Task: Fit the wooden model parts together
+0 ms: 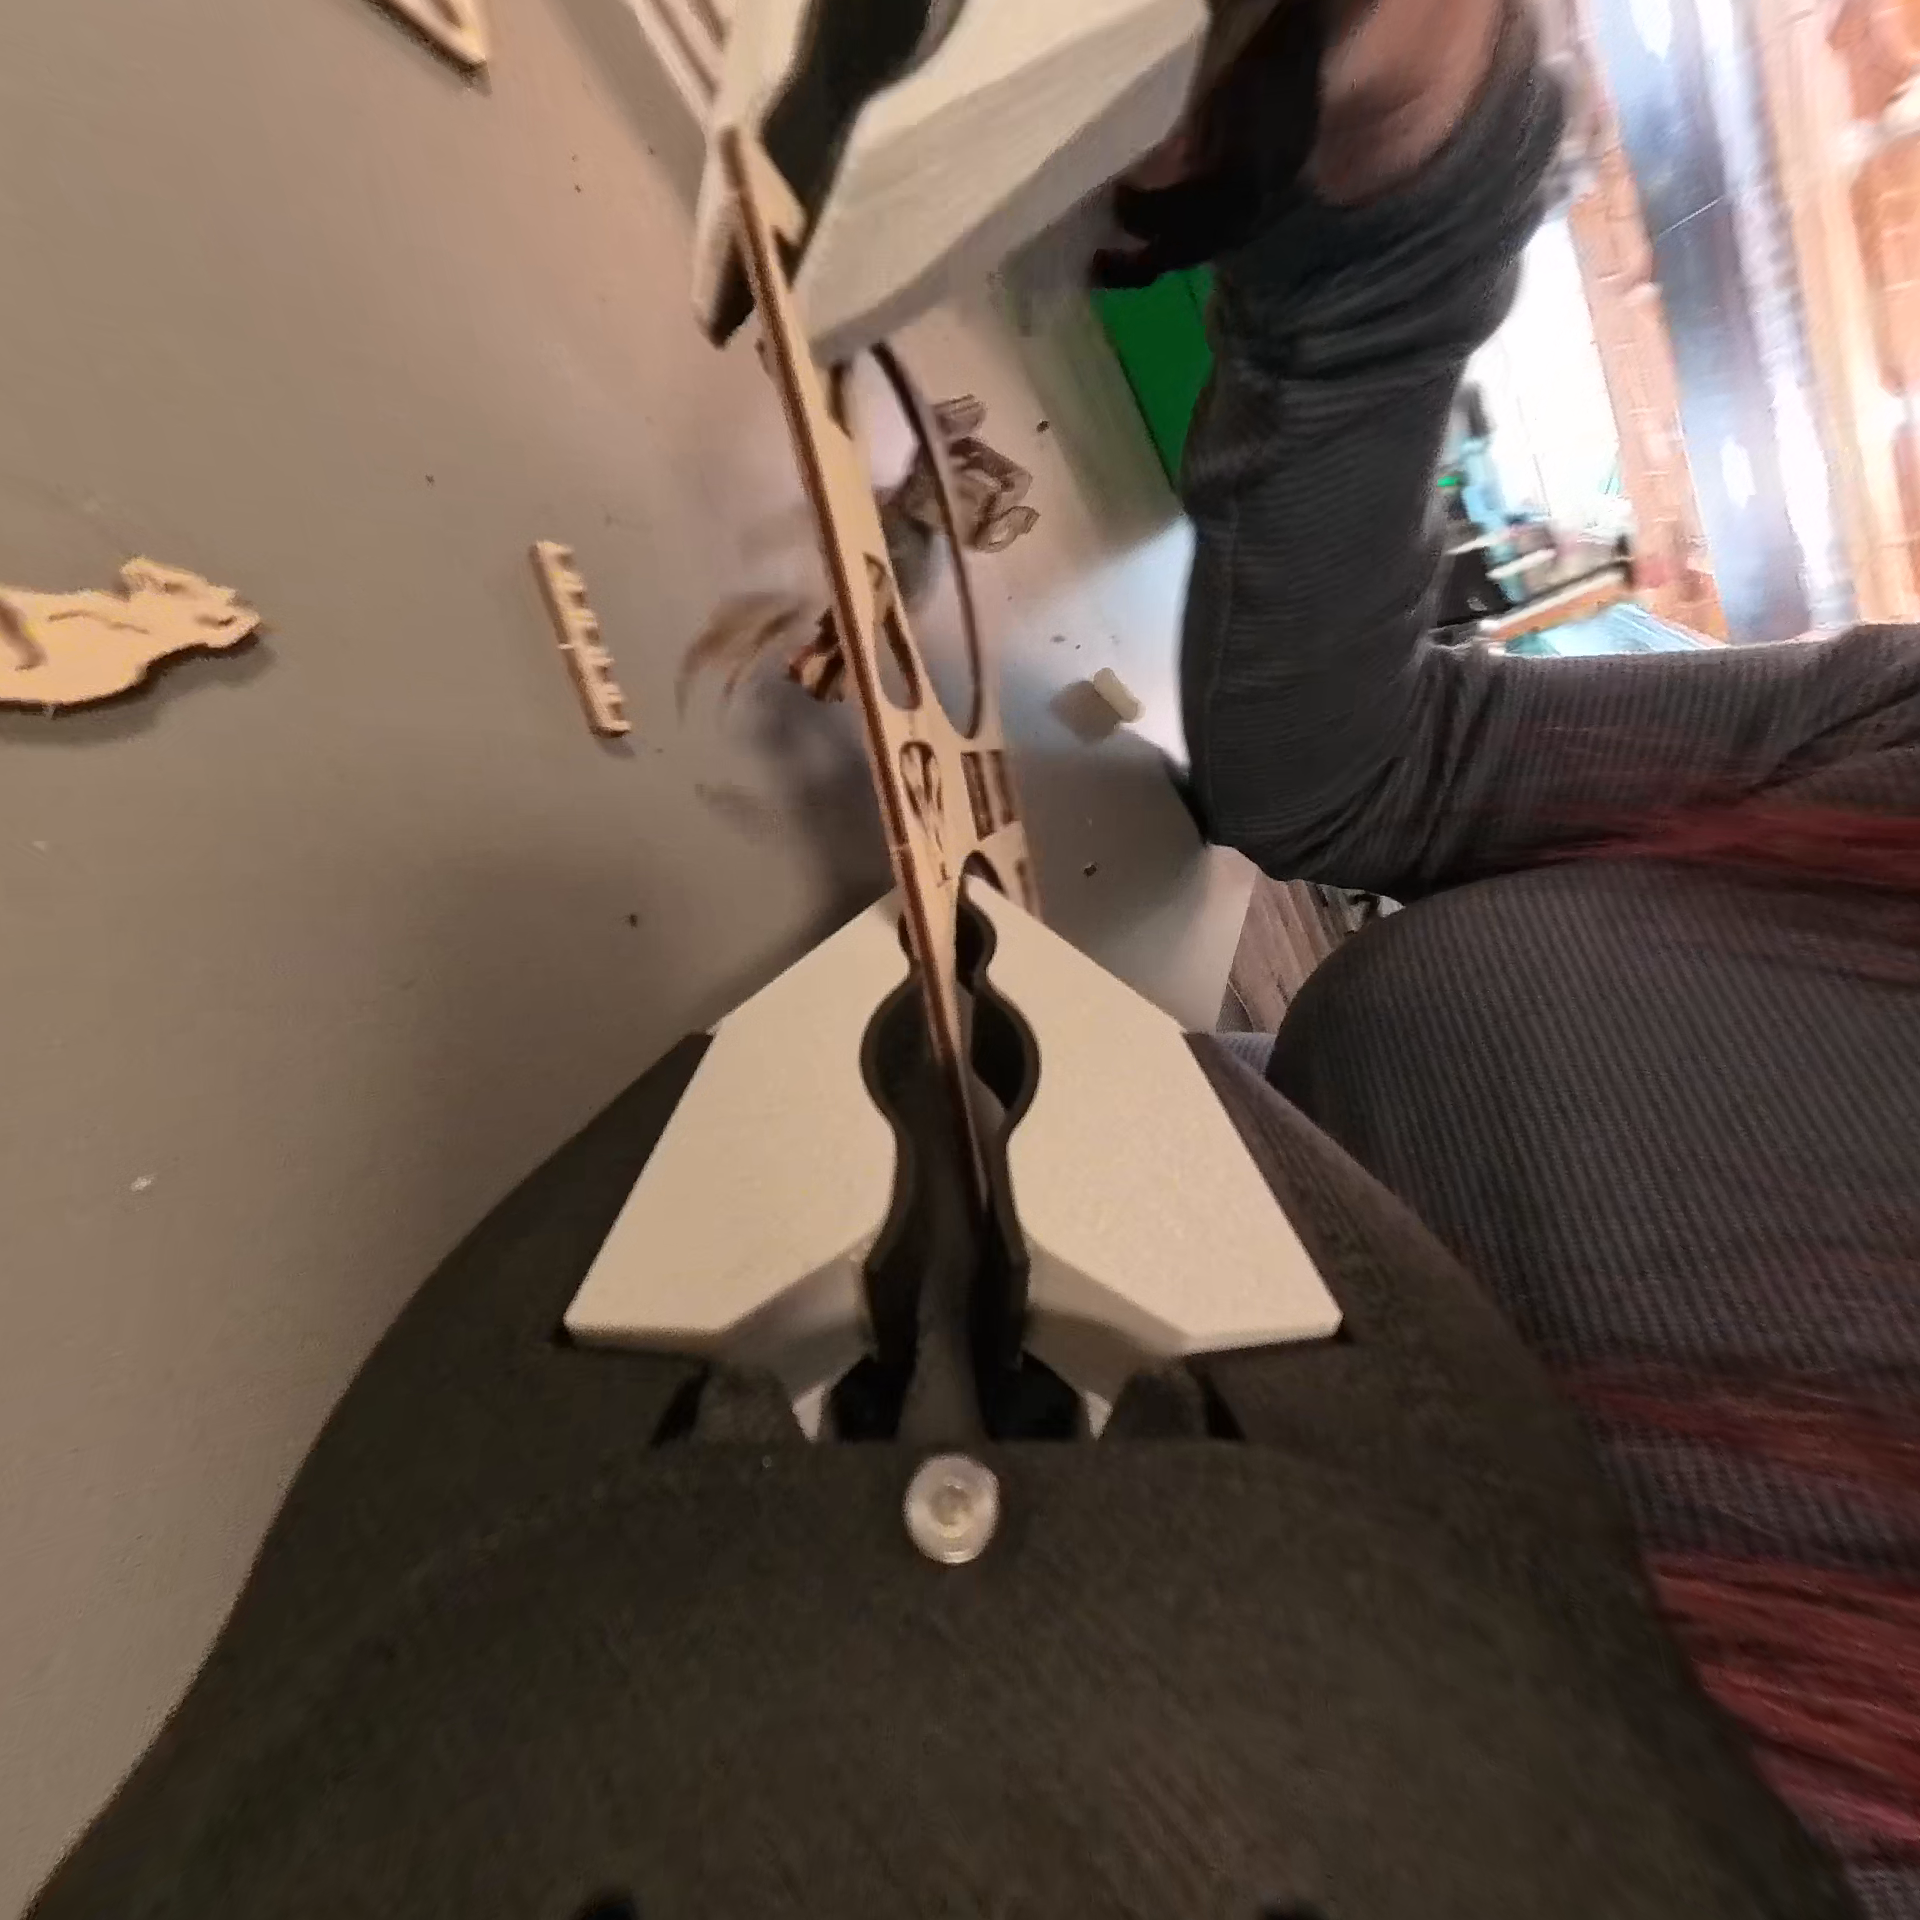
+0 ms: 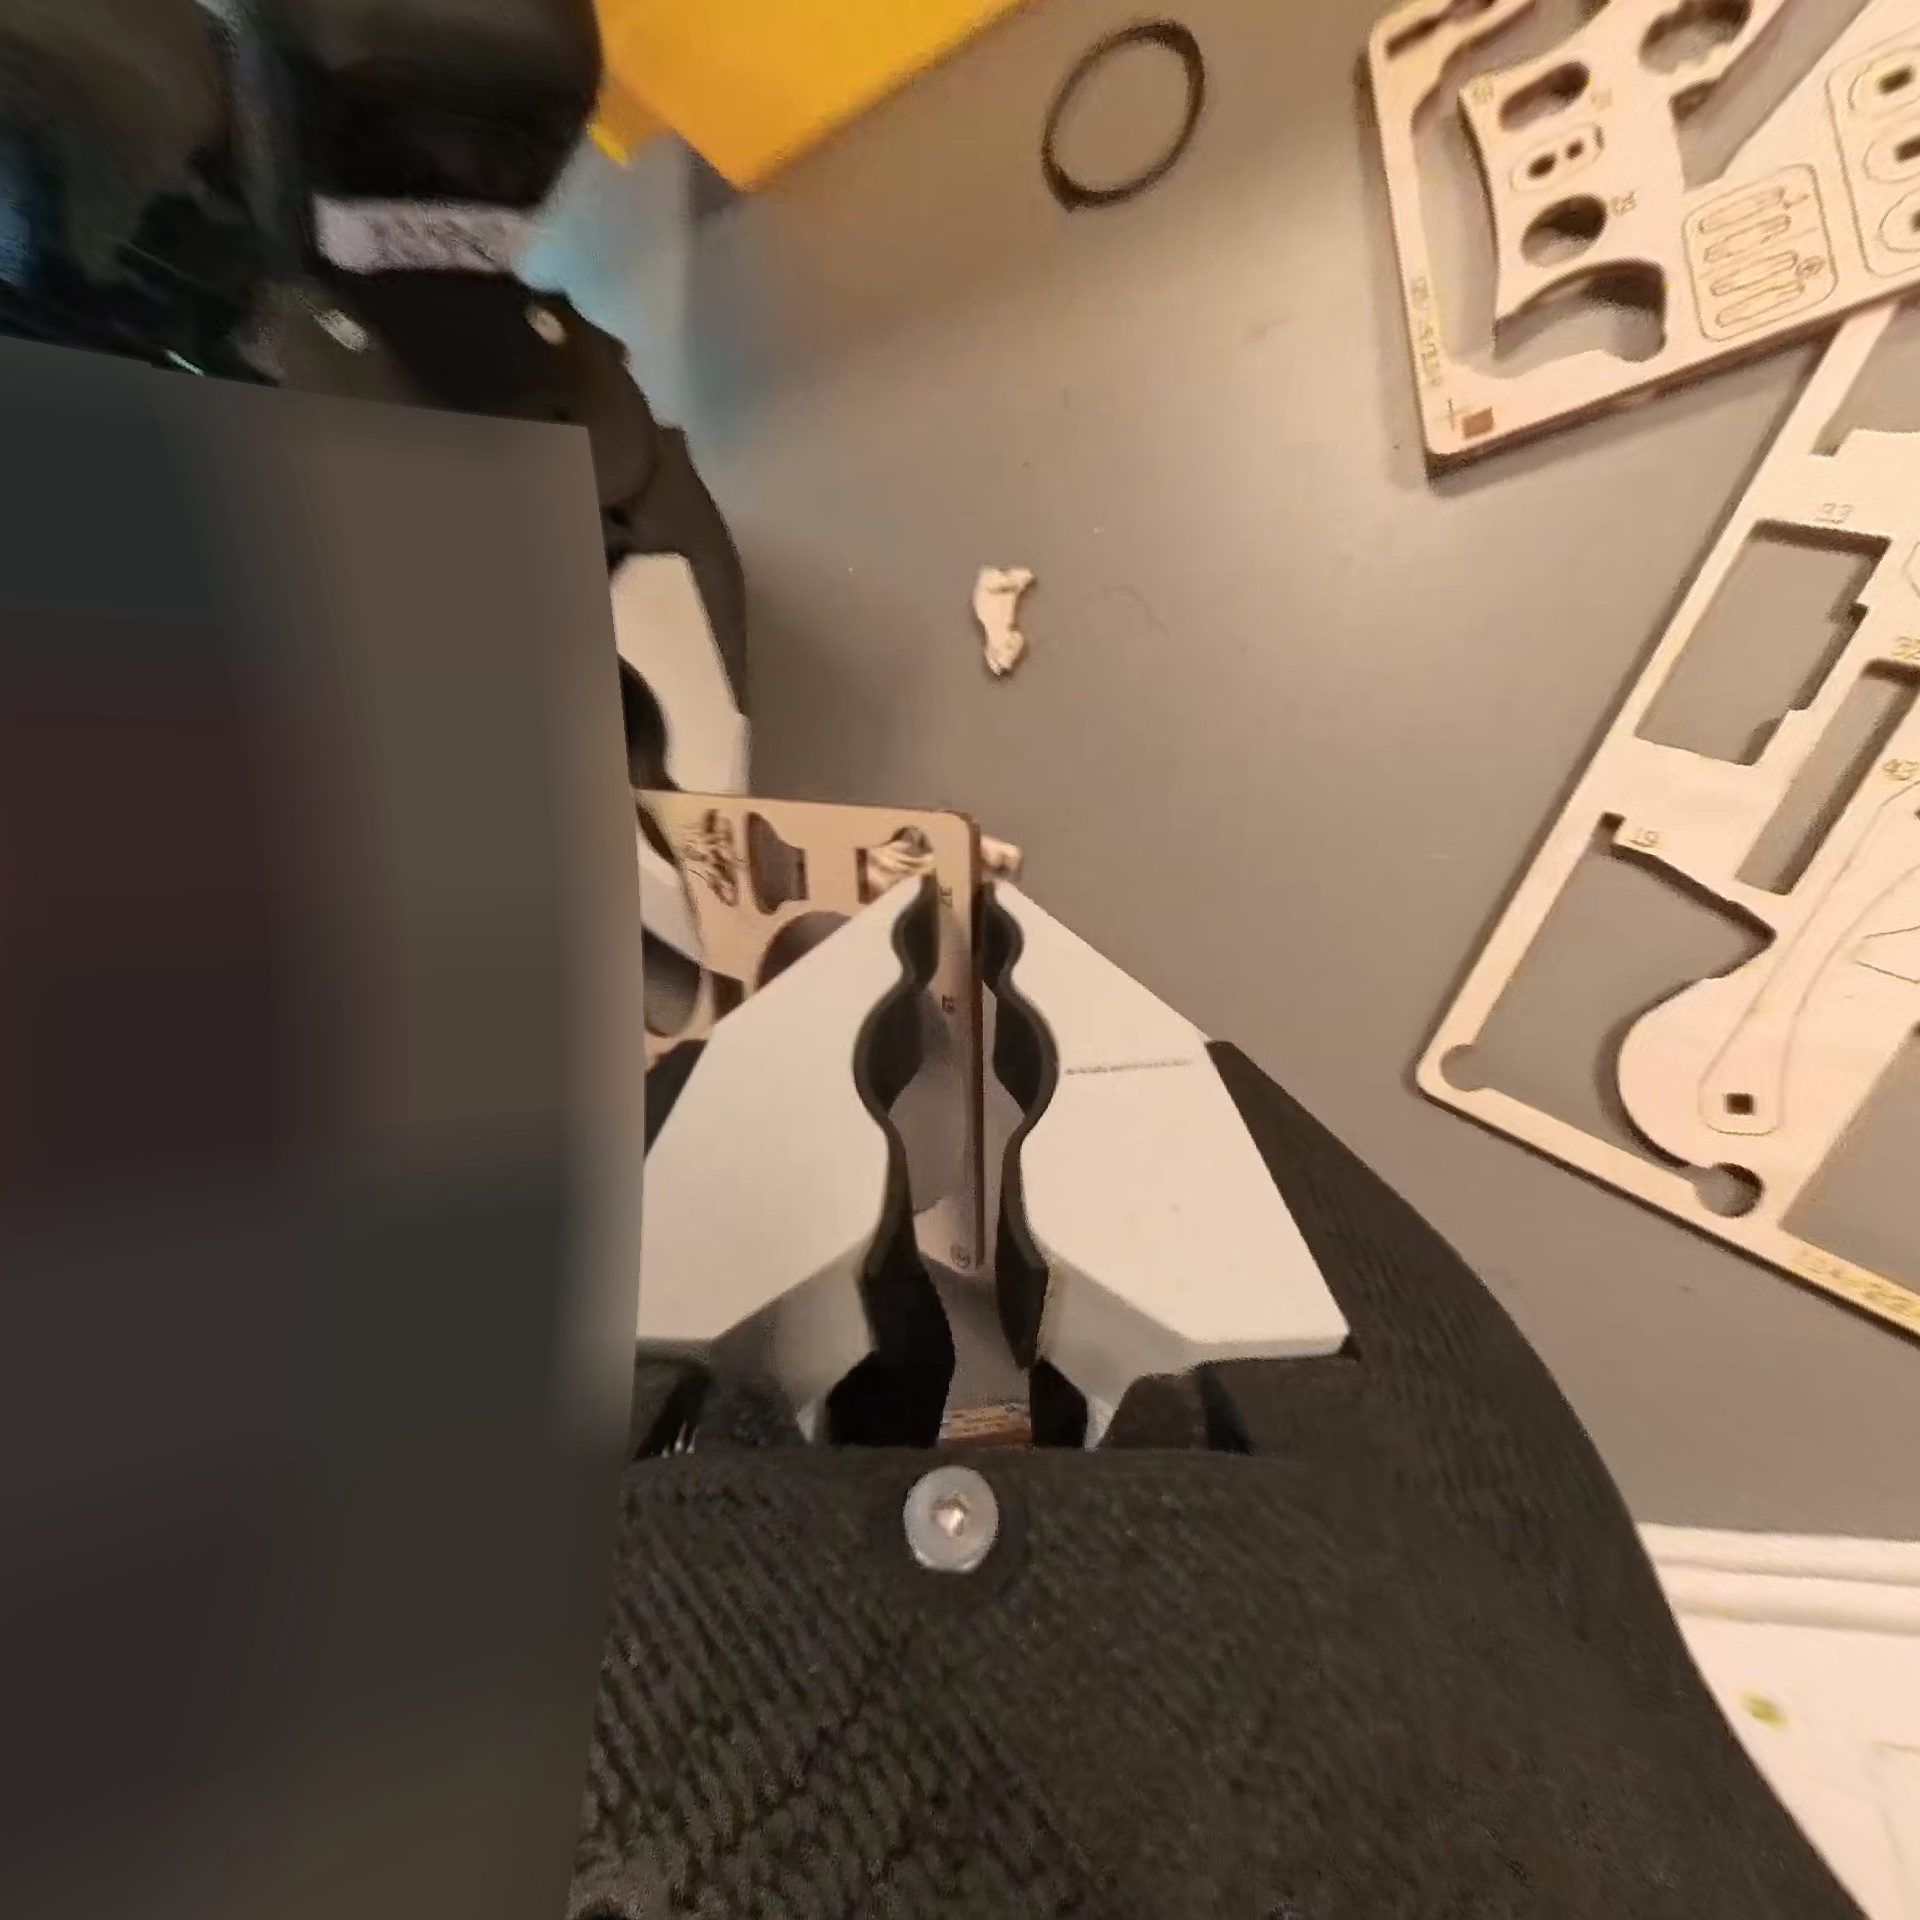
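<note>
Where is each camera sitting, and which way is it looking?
Left wrist view: on the left gripper, looking along its fingers at the wooden sheet it clamps and the grey table; a sleeved arm shows.
Right wrist view: on the right gripper, looking down at the table and punched wooden sheets.
Shared: the clamped sheet, held at both ends; each view shows the other gripper.

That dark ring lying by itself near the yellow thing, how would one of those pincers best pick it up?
The dark ring lies flat on the grey table, so probably from straight above: one finger inside the hoop, one outside, pinching its thin rim. Its near side looks free.
</note>
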